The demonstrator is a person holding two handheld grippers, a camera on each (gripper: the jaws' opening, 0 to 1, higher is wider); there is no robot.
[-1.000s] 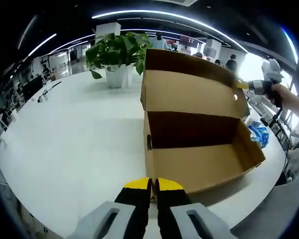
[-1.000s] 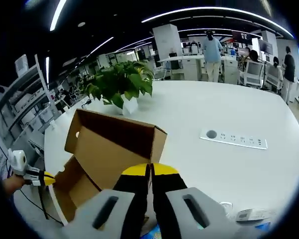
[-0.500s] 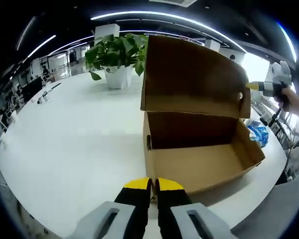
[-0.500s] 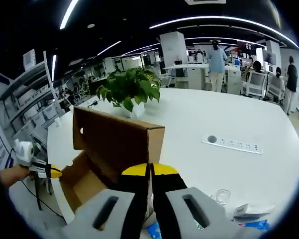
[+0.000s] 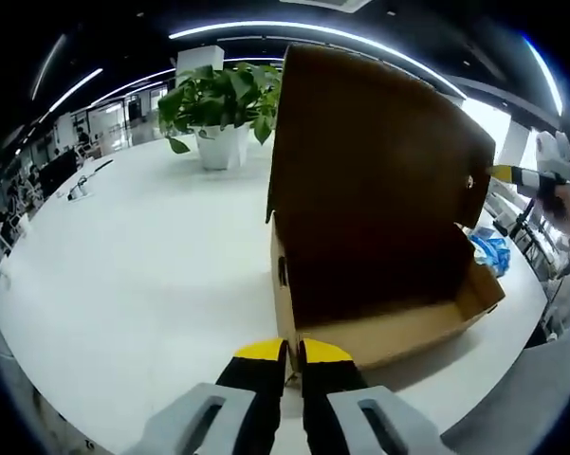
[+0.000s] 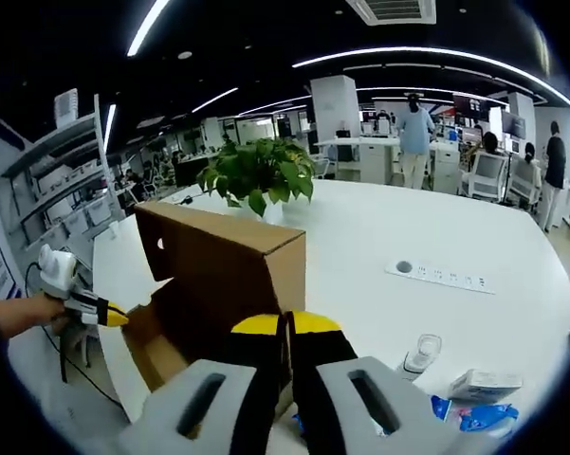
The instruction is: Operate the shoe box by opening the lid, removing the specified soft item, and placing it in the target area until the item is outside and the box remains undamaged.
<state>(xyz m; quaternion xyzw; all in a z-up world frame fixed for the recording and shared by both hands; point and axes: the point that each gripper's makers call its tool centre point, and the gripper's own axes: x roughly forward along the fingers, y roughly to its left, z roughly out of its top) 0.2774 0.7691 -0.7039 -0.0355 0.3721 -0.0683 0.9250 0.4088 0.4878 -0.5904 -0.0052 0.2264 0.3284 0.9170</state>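
lid tipped further forward, box unmoved

Shoe box — plain brown cardboard, matt, unprinted inside and out. Worktop white, smooth, faint sheen under the ceiling lights. Fingers — black and yellow, plastic-looking, matt.

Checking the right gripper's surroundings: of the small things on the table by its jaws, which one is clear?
The small clear bottle standing upright just right of the right gripper. The white box and blue wrapper beyond it are opaque.
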